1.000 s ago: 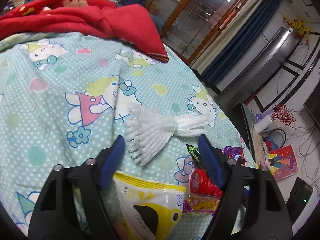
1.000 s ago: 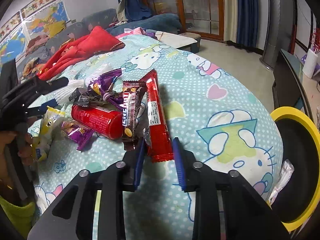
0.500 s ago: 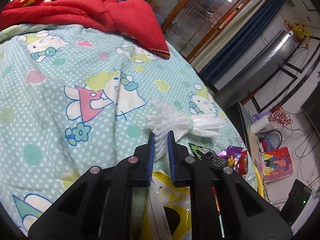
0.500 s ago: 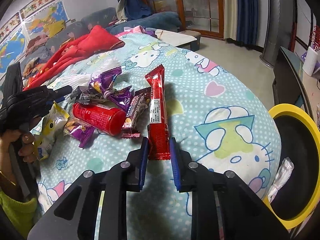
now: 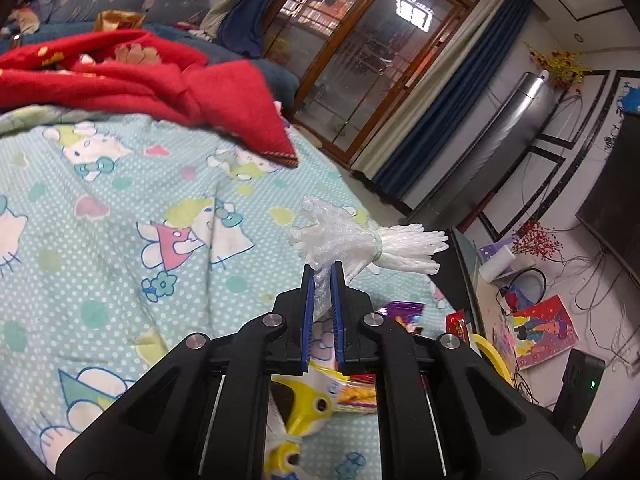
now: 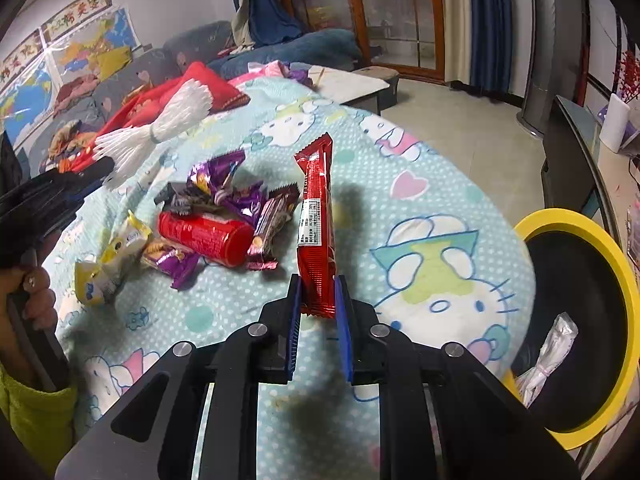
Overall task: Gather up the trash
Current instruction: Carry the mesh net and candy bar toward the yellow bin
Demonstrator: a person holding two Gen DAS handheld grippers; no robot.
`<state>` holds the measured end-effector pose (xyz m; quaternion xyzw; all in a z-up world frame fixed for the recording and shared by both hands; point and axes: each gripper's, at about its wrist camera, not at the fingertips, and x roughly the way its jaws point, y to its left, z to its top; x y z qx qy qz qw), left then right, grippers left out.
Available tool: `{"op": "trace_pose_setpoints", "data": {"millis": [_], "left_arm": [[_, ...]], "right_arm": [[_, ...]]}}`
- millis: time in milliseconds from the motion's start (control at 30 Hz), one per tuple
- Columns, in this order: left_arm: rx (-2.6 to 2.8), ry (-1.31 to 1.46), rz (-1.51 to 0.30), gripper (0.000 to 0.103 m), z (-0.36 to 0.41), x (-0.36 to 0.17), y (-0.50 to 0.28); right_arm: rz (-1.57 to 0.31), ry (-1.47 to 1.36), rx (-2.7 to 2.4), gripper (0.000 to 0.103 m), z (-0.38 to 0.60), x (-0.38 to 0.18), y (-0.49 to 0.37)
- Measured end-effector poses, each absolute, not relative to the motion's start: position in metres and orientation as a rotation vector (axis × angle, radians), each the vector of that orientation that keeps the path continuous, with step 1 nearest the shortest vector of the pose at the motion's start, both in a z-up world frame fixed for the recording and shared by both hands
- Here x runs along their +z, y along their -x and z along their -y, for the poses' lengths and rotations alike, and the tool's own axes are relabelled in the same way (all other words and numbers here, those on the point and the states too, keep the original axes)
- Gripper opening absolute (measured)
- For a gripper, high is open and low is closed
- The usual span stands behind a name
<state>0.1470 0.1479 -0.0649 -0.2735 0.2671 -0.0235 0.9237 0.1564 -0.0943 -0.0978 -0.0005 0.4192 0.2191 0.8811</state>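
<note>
I can read very little print from here: the long red wrapper (image 6: 317, 224) carries a white label panel with a barcode-like block, but the lettering is too small to make out, and the wall banner (image 6: 56, 28) above the maps shows red Chinese characters that I cannot read with confidence. My right gripper (image 6: 318, 300) has that red wrapper by its near end, the blue pads still closing in on it, and the wrapper stands up off the Hello Kitty bedsheet (image 6: 420, 208) with its far end pointing away. My left gripper (image 5: 322, 280) is clamped tight on the fringe of a white foam net sleeve (image 5: 360, 244), a ribbed bundle cinched at the middle by a pale band and flared at both ends, raised above the sheet. The remaining litter lies in a heap on the sheet to the left of the red wrapper: a red can (image 6: 204, 236) on its side, purple foil wrappers (image 6: 224, 184), a dark brown snack bar wrapper (image 6: 272, 220) and a yellow-and-white packet (image 6: 108, 264). A yellow-rimmed bin (image 6: 580, 320) stands off the bed's right edge with a clear plastic wrapper (image 6: 552, 348) inside.
</note>
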Motion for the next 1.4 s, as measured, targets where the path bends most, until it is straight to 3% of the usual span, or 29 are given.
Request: {"op": "trace_pose_setpoints", "data": {"millis": [767, 1400], "left_arm": [[-0.186, 0.408, -0.506, 0.004, -0.069, -0.03, -0.131], [-0.279, 0.315, -0.512, 0.004, -0.018, -0.026, -0.126]], "right_arm": [[-0.76, -0.092, 0.389, 0.016, 0.153, -0.045, -0.149], [-0.727, -0.172, 0.288, 0.016, 0.219, -0.036, -0.136]]}}
